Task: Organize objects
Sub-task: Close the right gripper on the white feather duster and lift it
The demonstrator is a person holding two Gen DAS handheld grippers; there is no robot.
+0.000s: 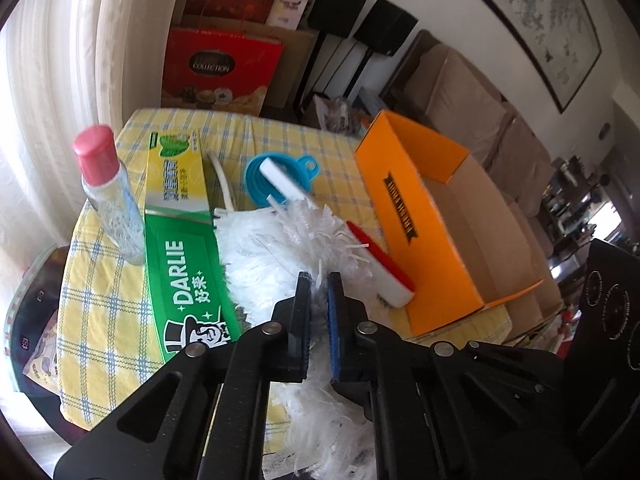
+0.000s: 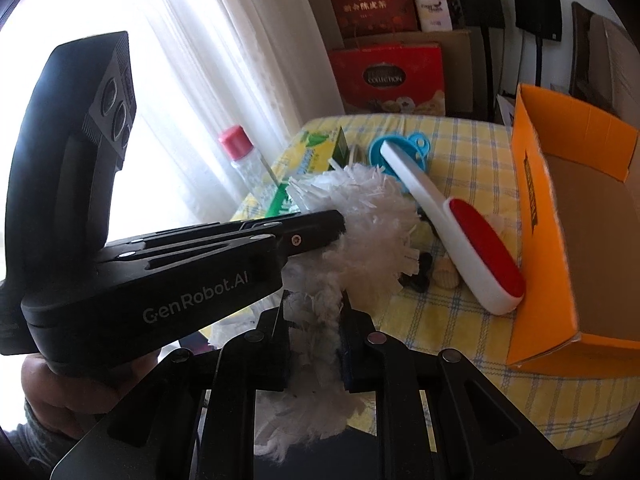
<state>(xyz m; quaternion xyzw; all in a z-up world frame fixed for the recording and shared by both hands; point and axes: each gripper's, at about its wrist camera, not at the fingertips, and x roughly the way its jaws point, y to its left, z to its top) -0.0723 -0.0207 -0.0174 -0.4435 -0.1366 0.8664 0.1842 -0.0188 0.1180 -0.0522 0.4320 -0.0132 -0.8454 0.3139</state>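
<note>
Two grippers, left (image 1: 319, 280) and right (image 2: 314, 304), each clamp one white duster (image 1: 276, 248). At two o'clock stands one orange box (image 1: 416, 216); one lint brush (image 1: 380, 264) leans against it.

Two close wrist views down over the checked table (image 1: 100, 280), both sharing duster (image 2: 360, 220) and orange box (image 1: 420, 216)

Right tool (image 2: 314, 344) and left tool (image 2: 320, 228) both clamped on white duster (image 2: 360, 232). Lint brush (image 2: 472, 248) leans against orange box (image 2: 544, 240) at surface's right edge.
</note>
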